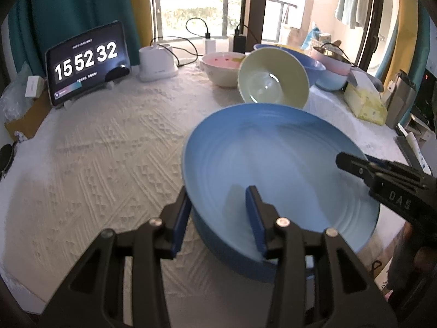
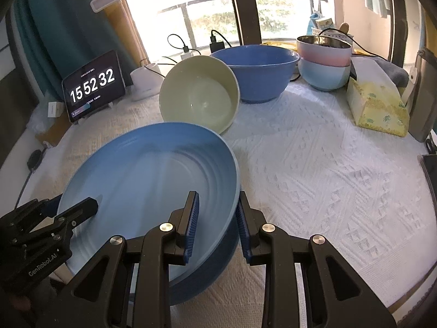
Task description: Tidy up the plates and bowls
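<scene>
Left gripper (image 1: 222,218) has its jaws astride the near-left rim of the big blue plate (image 1: 273,164), one finger outside, one inside. Can't tell if the pads actually bite; a gap seems to show at the outer pad.

Right gripper (image 2: 217,221) straddles the opposite rim the same way, jaws partly closed, contact also unclear.

The plate sits tilted near the front edge of the desk (image 2: 314,164), on the white textured cloth.

Risks as I see them:
- Thin slick rim, two loose pinches: one side slips, the plate pivots and drops.
- Uneven lift between hands twists the rim out of the pads.
- Cream bowl (image 2: 199,93), propped on its side, lies just beyond the plate's far rim; pushing forward knocks it into the blue bowl (image 2: 256,73) behind it.
- Pink-and-blue bowl stack (image 2: 323,63) at the back right is well apart, low risk.
</scene>
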The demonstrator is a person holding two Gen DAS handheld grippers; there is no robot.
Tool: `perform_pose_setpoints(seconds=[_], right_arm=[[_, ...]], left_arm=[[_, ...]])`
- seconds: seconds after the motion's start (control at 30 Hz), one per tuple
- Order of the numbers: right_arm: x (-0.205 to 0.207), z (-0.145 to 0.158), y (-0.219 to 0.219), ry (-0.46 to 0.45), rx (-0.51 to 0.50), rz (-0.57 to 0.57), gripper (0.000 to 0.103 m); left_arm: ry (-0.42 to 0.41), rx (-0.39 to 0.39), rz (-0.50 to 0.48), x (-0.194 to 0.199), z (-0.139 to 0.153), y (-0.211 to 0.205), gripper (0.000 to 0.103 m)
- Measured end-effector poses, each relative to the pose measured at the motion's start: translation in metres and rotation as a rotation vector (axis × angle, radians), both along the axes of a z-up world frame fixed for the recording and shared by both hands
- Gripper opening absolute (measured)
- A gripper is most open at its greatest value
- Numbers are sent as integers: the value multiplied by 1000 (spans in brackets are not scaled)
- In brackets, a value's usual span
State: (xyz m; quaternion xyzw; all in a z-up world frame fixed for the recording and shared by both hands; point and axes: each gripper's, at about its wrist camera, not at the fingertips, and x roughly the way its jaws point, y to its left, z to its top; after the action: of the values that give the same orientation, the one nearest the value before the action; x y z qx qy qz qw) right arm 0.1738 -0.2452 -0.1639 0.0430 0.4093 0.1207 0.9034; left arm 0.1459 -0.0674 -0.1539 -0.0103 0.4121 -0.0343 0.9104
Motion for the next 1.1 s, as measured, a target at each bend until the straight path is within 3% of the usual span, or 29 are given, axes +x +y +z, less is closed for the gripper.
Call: perform_pose_setpoints(seconds=[0.3,0.93,1.1], right_arm=[[-4,-5,3,13,-37,7,29],[0,-1,-2,19,-56,-28,31],[2,0,-6,17,-35,-34,42]], left_arm=[[45,-13,6,-2,-7,6,46],[-19,-31,31,-3,5,22,46],[-27,-27,57,8,4,28,47]])
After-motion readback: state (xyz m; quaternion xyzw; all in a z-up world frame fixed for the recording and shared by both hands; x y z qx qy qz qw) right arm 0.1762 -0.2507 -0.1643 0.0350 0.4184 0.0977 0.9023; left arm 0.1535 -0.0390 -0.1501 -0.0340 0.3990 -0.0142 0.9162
